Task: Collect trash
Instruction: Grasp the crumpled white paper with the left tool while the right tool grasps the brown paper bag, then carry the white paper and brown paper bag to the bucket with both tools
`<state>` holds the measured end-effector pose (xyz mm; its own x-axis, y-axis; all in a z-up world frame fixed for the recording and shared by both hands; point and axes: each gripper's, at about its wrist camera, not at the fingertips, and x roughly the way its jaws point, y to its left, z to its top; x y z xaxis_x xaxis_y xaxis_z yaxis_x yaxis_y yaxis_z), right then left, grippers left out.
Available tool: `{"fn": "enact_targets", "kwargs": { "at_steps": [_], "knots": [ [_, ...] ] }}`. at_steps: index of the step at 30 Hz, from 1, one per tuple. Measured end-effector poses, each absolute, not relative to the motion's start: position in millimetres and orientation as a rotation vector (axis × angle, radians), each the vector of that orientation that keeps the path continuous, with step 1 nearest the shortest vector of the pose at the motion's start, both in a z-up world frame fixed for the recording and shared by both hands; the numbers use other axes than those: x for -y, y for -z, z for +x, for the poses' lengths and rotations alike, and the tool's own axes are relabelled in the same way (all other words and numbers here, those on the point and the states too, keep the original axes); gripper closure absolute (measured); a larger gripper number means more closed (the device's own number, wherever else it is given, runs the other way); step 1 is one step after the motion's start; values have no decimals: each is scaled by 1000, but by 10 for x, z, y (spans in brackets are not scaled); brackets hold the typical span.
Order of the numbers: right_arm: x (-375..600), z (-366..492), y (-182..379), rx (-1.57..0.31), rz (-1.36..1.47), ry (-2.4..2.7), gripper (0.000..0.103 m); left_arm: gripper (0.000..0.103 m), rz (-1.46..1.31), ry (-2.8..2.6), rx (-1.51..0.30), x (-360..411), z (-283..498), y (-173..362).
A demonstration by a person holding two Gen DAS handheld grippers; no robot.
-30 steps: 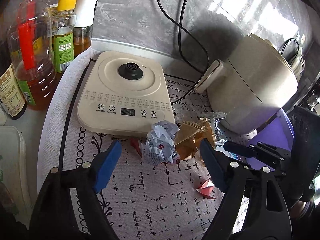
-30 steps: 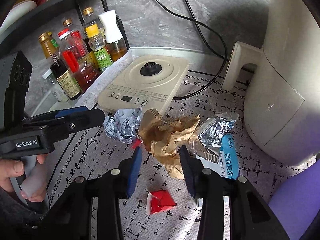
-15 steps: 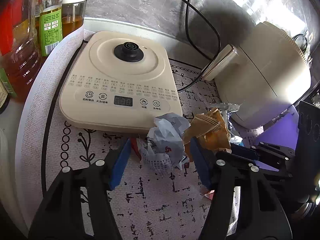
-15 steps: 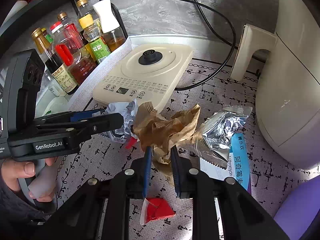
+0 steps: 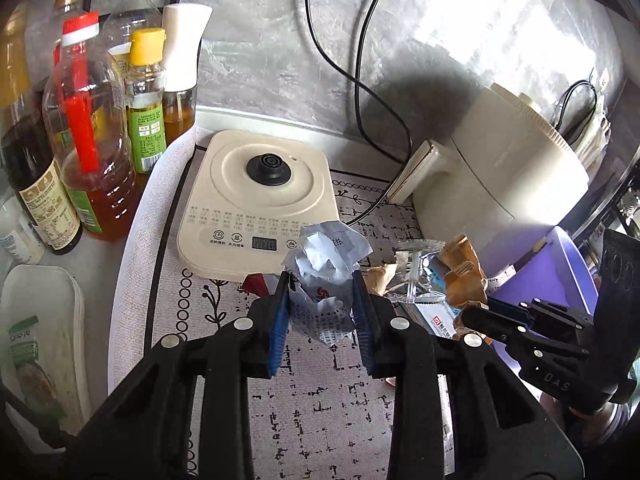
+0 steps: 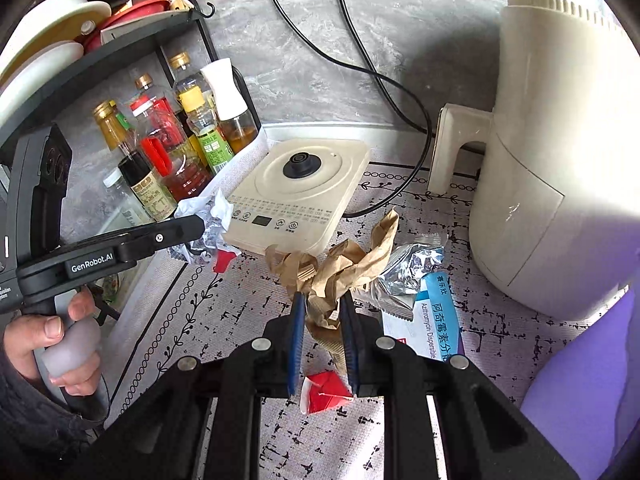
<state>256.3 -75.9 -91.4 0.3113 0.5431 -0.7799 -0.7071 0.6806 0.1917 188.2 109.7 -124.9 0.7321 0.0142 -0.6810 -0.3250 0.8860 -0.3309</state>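
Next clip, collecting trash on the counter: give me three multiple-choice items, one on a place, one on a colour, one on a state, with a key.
1. Where does the red scrap lie?
A. on the patterned mat, near the right gripper
B. on the kettle base
C. on the shelf

2. What colour is the paper in the right gripper?
A. blue
B. brown
C. green

3. What state is the left gripper in?
A. wide open, holding nothing
B. out of view
C. closed on the white crumpled paper

Key: 1 A, the scrap rests on the mat between the gripper's arms. 2 B, the brown paper is pinched there. 3 C, both pads press the wad's sides.
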Motion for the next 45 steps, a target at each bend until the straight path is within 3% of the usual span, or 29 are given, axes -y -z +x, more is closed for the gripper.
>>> {"fn": "enact_targets", "kwargs": {
  "at_steps": [16, 28, 29, 31, 32, 45],
  "knots": [
    [1680, 2307, -204, -724, -116, -744, 85, 74, -358, -42, -616, -251, 1804, 555],
    [2648, 2417, -484, -675, -57, -590, 85, 74, -296, 77, -582, 468, 2092, 285],
    [2719, 2430, -491, -671, -54, -576, 80, 74, -291, 84, -580, 525, 2118, 264],
    [2872, 2446, -517, -654, -43, -521, 47, 74, -280, 100, -578, 632, 2167, 229],
    [2964, 2426, -539, -632, -31, -494, 22, 73, -275, 108, -577, 690, 2185, 211],
    [3933, 2389, -478, -616, 66, -372, 23, 73, -214, 226, -598, 1482, 2592, 201]
  ]
}}
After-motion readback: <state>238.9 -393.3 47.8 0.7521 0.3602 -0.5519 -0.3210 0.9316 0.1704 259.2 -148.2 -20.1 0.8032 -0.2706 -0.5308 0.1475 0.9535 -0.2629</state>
